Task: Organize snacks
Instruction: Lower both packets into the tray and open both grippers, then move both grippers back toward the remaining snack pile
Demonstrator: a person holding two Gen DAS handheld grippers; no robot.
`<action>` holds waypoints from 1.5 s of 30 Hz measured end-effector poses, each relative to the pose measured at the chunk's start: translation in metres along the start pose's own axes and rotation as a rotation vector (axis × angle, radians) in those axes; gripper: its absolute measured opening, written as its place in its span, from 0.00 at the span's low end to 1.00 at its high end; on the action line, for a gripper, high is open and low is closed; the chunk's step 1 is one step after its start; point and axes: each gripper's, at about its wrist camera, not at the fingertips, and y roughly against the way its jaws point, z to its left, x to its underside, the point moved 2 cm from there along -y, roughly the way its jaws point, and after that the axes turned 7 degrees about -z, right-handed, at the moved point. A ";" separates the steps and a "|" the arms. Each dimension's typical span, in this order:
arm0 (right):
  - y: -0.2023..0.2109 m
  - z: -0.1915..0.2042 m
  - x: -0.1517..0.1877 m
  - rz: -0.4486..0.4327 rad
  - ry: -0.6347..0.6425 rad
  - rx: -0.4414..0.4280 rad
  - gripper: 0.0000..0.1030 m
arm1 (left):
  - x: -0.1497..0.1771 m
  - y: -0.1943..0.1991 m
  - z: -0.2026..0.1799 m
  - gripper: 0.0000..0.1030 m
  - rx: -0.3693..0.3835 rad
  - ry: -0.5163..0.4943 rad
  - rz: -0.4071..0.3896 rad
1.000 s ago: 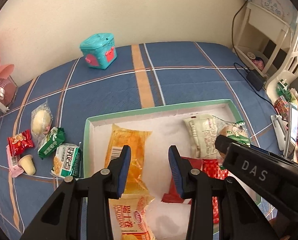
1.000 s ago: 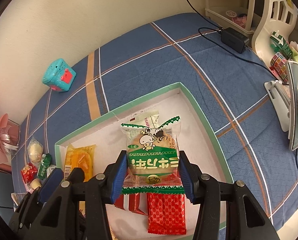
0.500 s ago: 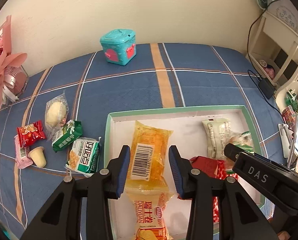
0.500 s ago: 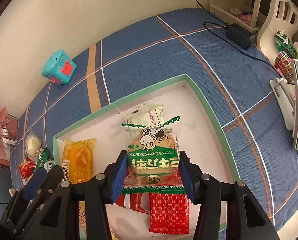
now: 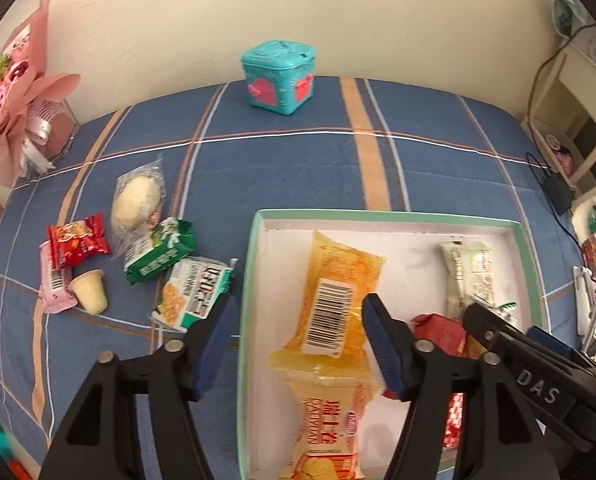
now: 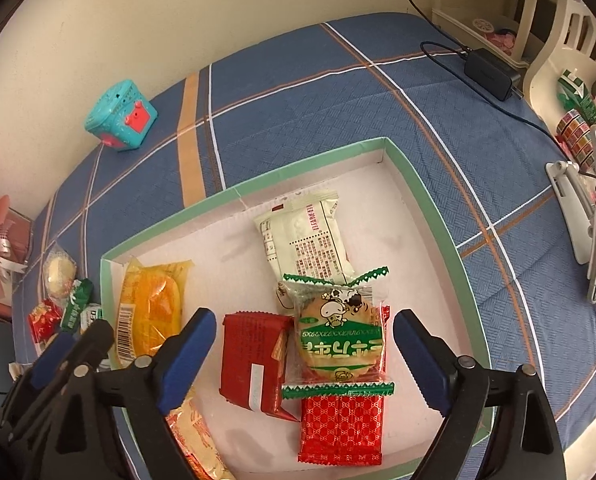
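Surface: blue plaid cloth [image 5: 290,176] against a cream wall; teal toy box [image 5: 278,76] at the back, pink bouquet [image 5: 14,100] at left.
Tray: green-rimmed tray [image 6: 438,216] holds orange, white and red packets.
Loose snacks: cluster [image 5: 146,256] left of the tray.
Right hand-held gripper [image 6: 300,356]: spread wide, empty.
Left hand-held gripper [image 5: 298,340]: wide, empty.
Change: the green cookie packet [image 6: 338,340], gripped a second ago, now lies in the tray; the left gripper has opened wider.

"DAS" — on the right gripper [image 5: 538,390], "DALIYIAN" — on the orange-and-white snack packet [image 5: 326,428]
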 end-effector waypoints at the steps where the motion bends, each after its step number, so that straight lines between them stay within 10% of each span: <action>1: 0.000 0.000 0.001 0.001 0.002 0.005 0.94 | 0.000 0.000 0.002 0.65 -0.006 0.003 0.001; 45: 0.067 0.057 0.044 -0.223 0.187 -0.038 1.00 | 0.031 0.056 0.094 0.71 -0.051 0.203 -0.114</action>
